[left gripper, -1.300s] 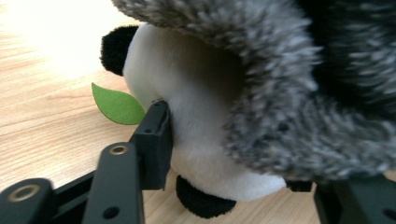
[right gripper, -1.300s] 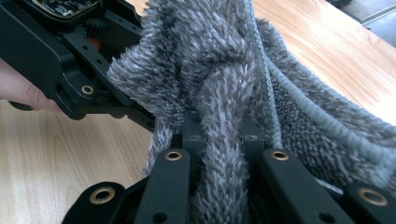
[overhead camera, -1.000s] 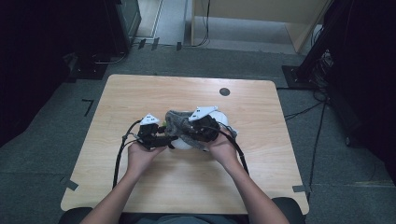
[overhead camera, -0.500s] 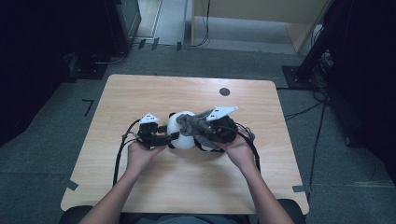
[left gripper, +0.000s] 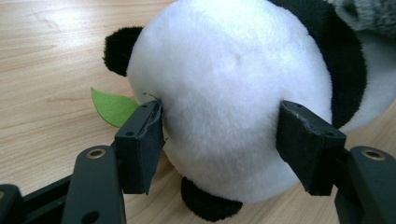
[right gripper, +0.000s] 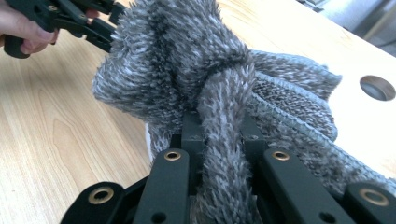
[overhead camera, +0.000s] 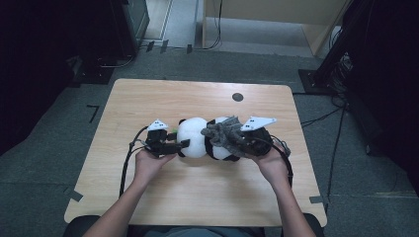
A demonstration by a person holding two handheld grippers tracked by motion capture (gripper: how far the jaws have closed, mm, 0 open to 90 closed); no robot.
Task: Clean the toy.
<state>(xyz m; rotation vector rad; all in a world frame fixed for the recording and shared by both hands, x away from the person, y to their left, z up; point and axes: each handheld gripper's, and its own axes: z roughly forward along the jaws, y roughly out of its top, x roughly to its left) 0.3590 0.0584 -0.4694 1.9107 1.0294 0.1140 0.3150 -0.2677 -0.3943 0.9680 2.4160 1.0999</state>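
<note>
A black-and-white panda plush (overhead camera: 192, 138) lies on its side at the middle of the wooden table (overhead camera: 197, 197). My left gripper (overhead camera: 184, 144) comes from the left, and its two jaws press on either side of the white head (left gripper: 233, 70). A green felt leaf (left gripper: 112, 107) pokes out beside the head. A grey fuzzy knit piece (overhead camera: 225, 133) is draped over the panda's body. My right gripper (overhead camera: 243, 143) is shut on a strand of that knit piece (right gripper: 173, 60), which bunches in front of the jaws. The left gripper (right gripper: 93, 23) also appears at the top left of the right gripper view.
A round dark hole (overhead camera: 237, 97) sits in the tabletop behind the panda. Black cables loop from the left gripper (overhead camera: 126, 163) toward the near edge. Bare wood lies in front of and behind the plush. Dark equipment and floor cables surround the table.
My right gripper has moved to the right with the grey knit piece, uncovering the panda's white head. The left gripper has stayed at the head.
</note>
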